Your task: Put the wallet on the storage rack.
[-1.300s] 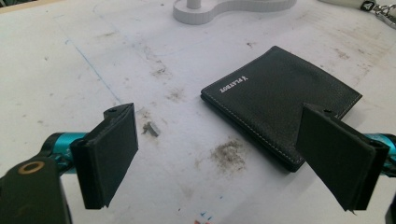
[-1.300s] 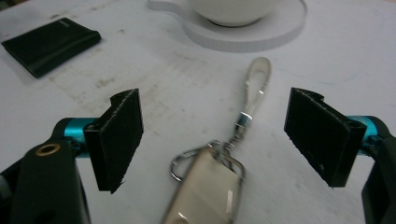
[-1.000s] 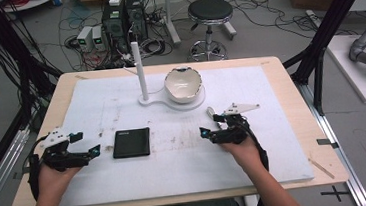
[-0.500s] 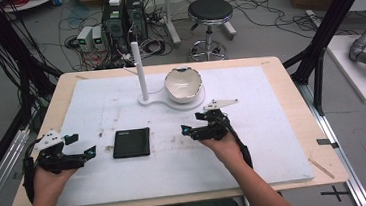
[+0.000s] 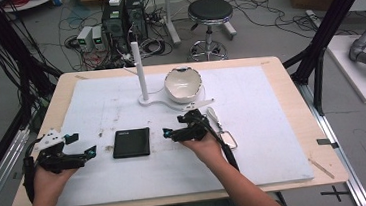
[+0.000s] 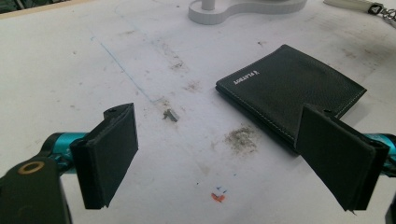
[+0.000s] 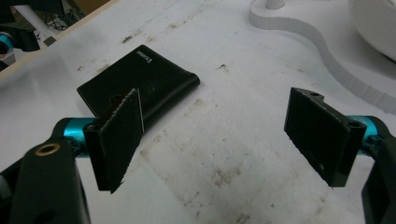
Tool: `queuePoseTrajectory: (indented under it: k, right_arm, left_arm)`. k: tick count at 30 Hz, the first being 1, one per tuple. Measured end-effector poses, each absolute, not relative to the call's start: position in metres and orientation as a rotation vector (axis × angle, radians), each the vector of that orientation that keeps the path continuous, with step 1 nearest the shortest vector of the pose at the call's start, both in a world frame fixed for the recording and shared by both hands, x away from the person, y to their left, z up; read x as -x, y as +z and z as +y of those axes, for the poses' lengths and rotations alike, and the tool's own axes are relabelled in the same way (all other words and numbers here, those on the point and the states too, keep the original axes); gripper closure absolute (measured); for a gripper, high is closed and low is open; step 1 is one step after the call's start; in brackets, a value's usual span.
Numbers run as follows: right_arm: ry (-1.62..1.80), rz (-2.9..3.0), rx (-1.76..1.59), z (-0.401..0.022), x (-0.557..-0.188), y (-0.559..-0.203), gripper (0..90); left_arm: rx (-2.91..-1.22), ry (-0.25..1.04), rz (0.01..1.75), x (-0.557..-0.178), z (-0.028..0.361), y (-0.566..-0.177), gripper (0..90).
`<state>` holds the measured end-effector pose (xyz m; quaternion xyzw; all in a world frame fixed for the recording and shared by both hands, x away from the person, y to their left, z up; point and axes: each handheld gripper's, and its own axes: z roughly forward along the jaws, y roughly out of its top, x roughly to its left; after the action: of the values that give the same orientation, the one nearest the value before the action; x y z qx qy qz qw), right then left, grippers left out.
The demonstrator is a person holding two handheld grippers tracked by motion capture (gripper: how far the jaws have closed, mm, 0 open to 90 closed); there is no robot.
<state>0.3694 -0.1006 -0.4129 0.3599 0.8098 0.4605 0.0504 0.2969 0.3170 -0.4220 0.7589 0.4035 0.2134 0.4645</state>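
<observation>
A black leather wallet (image 5: 131, 142) lies flat and closed on the white mat, between my two grippers. My left gripper (image 5: 93, 152) rests to its left, open and holding nothing; in the left gripper view the wallet (image 6: 289, 91) lies ahead and to the right of the open gripper (image 6: 224, 158). My right gripper (image 5: 166, 133) sits close to the wallet's right side, also open and holding nothing. In the right gripper view the wallet (image 7: 140, 77) lies ahead, behind the left jaw of the open gripper (image 7: 215, 135).
A white bowl (image 5: 183, 84) sits on a white stand (image 5: 145, 98) with an upright post at the mat's far middle. A small white tool with a metal ring (image 5: 219, 125) lies just right of the right hand. The stand's base (image 7: 317, 44) curves close ahead-right.
My right gripper has moved left across the mat toward the wallet. The left gripper has barely shifted. Both stay open.
</observation>
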Motion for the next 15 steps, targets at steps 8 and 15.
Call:
queuePoseTrajectory:
  k: [8, 15]
  right_arm:
    - [1.38, 2.506, -1.092, -0.078, -0.375, -0.421, 19.9]
    - [1.327, 2.58, -1.075, -0.046, -0.383, -0.436, 19.9]
  left_arm:
    - [-1.871, 0.527, 0.988, -0.297, 0.316, -0.422, 13.5]
    - [-1.875, 0.527, 0.986, -0.298, 0.315, -0.422, 13.6]
